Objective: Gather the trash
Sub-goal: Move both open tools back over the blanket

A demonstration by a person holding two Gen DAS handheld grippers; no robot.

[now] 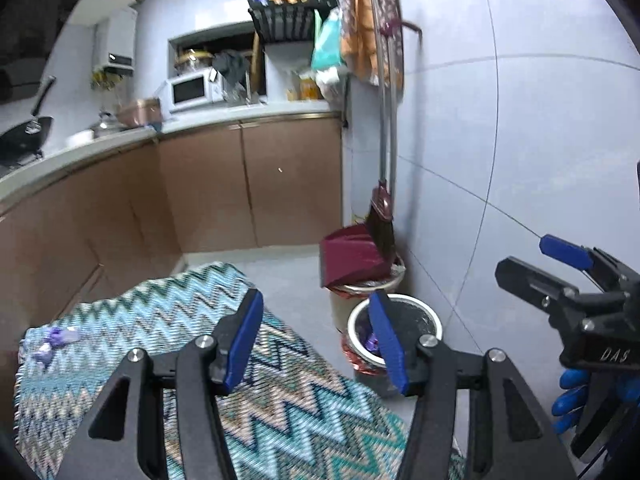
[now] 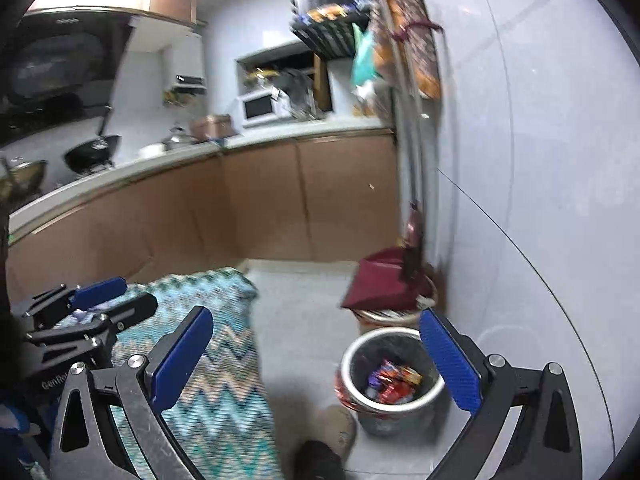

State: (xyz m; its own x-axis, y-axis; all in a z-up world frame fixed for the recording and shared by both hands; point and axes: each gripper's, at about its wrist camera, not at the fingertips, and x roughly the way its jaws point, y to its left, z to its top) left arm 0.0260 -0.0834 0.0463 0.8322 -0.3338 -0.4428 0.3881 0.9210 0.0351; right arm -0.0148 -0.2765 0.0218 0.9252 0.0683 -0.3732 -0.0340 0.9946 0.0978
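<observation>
While both hand-held grippers [image 1: 316, 340] [image 2: 316, 356] gape empty, round metal bin [image 2: 390, 380] holds crinkled wrappers [image 2: 394, 382], zigzag woven cloth [image 1: 168, 320] beside.

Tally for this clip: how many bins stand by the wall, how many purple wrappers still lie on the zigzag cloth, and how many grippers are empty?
Bins by the wall: 2, the white-rimmed bin holding wrappers and the bin behind it under the maroon dustpan.
Purple wrappers on the zigzag cloth: 2.
Empty open grippers: 2, left gripper and right gripper.
Total: 6.
</observation>
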